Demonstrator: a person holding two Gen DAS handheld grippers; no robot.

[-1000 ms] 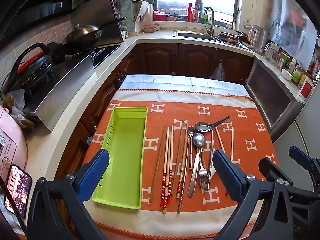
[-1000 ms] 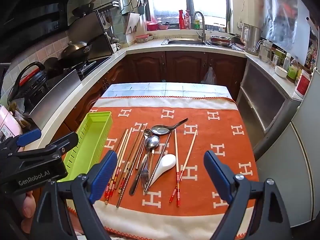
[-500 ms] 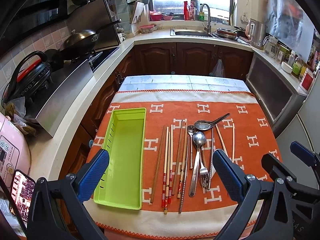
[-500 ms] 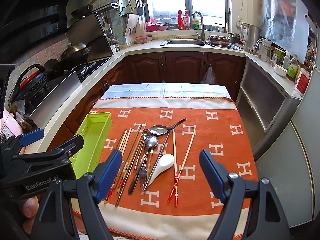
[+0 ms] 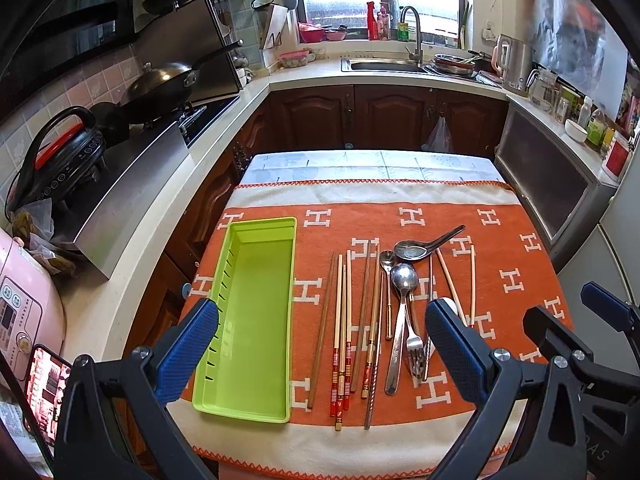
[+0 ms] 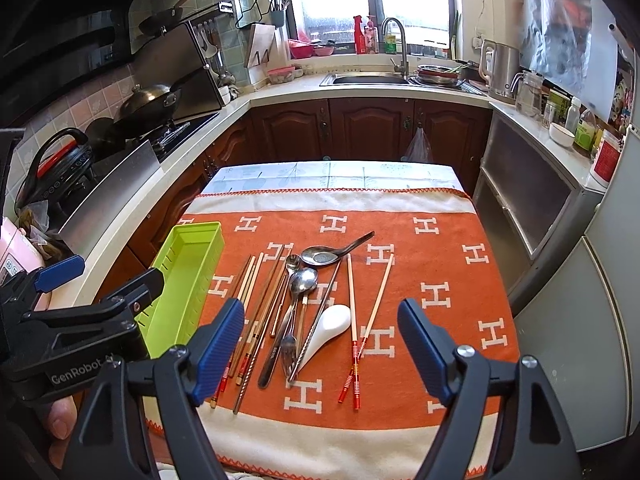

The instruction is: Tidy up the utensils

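A green utensil tray (image 5: 248, 320) lies empty on the left of the orange cloth (image 5: 520, 280); it also shows in the right wrist view (image 6: 184, 280). Beside it lie several chopsticks (image 5: 344, 320), metal spoons (image 5: 402, 280), a fork (image 5: 414, 344) and a white ceramic spoon (image 6: 328, 328). A pair of red-tipped chopsticks (image 6: 354, 328) lies furthest right. My left gripper (image 5: 320, 352) is open and empty above the near table edge. My right gripper (image 6: 320, 344) is open and empty, hovering above the spoons.
The table stands in a U-shaped kitchen. A stove with a wok (image 5: 164, 80) and a steel panel (image 5: 132, 188) are on the left counter. A sink (image 5: 384, 66) is at the back. A fridge (image 6: 580, 320) stands at the right.
Both grippers have edged forward and a little lower over the table. The right gripper's jaws have narrowed a little. Nothing on the cloth has moved.
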